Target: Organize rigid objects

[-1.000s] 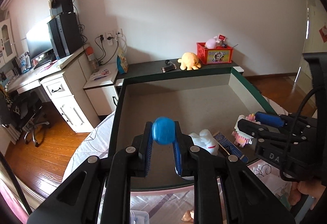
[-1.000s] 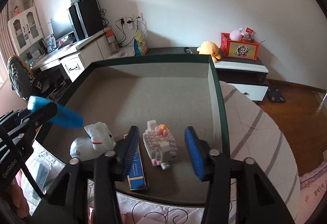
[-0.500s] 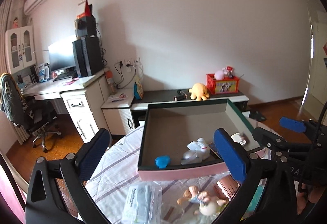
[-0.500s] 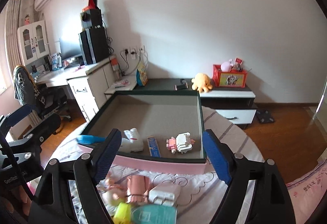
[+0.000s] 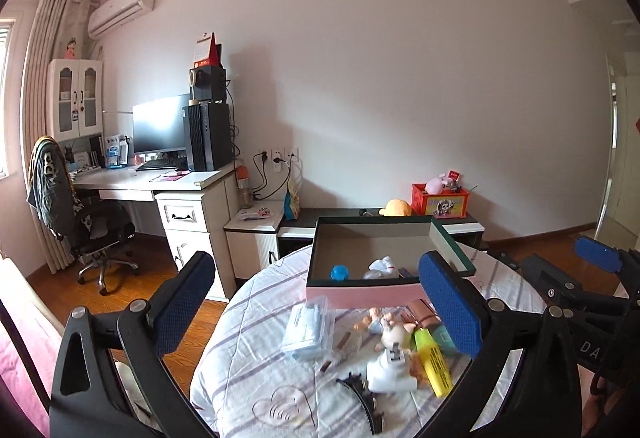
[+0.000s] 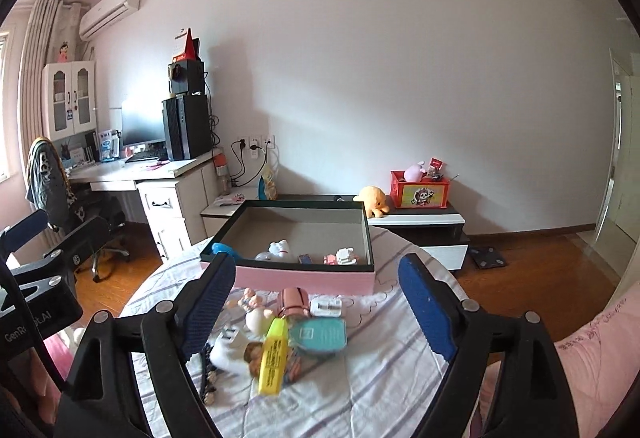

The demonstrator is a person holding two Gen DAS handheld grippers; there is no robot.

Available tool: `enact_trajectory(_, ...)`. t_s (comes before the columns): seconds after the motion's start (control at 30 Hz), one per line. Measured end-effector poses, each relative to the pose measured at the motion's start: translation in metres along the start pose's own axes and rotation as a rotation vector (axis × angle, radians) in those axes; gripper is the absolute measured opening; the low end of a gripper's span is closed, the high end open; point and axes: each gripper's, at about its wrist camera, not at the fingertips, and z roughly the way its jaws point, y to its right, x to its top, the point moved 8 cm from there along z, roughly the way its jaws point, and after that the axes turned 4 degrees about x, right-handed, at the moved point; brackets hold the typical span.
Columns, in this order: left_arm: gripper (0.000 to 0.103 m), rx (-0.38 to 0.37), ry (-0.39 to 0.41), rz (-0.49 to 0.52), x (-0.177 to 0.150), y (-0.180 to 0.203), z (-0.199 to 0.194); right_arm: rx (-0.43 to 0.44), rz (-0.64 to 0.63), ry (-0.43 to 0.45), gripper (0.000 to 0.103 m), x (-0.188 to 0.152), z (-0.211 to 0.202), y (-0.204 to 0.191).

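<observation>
the left gripper [image 5: 316,302] is hanging empty with its blue-padded jaws spread wide, pulled back above the striped round table [image 5: 256,366]; a second ago it was pinching the small blue rounded plastic piece [image 5: 339,272] low over the box floor. that piece is now lying inside the pink-sided, dark-rimmed open box [image 5: 360,292], near the front left corner, beside the white and grey animal figurine [image 5: 380,268]. the right gripper [image 6: 316,302] is likewise gaping and empty, having backed away from the pink and white brick-built toy [image 6: 342,257], which is sitting in the box too. so two drops look finished. outside the box, the yellow highlighter pen [image 6: 272,356], teal square case [image 6: 322,334] and clear plastic packet [image 5: 306,328] are waiting in a loose pile.
</observation>
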Motion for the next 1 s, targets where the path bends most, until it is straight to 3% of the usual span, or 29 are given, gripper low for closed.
enact_trajectory(0.23, 0.103, -0.030, 0.049, 0.006, -0.001, 0.000, -0.045, -0.002, -0.009, 0.022, 0.085, -0.008, -0.037, -0.008)
enact_trajectory(0.43, 0.103, -0.032, 0.063, 0.011, -0.001, 0.001, -0.060, -0.014, -0.008, 0.042, 0.085, -0.007, -0.052, -0.006)
enact_trajectory(0.8, 0.103, -0.006, 0.026, 0.006, -0.013, -0.008, -0.048, -0.030, 0.010, 0.016, 0.085, -0.018, -0.046, 0.000)
enact_trajectory(1.0, 0.103, 0.027, -0.054, 0.009, -0.039, -0.027, -0.018, -0.038, 0.035, -0.061, 0.085, -0.042, -0.018, 0.012)
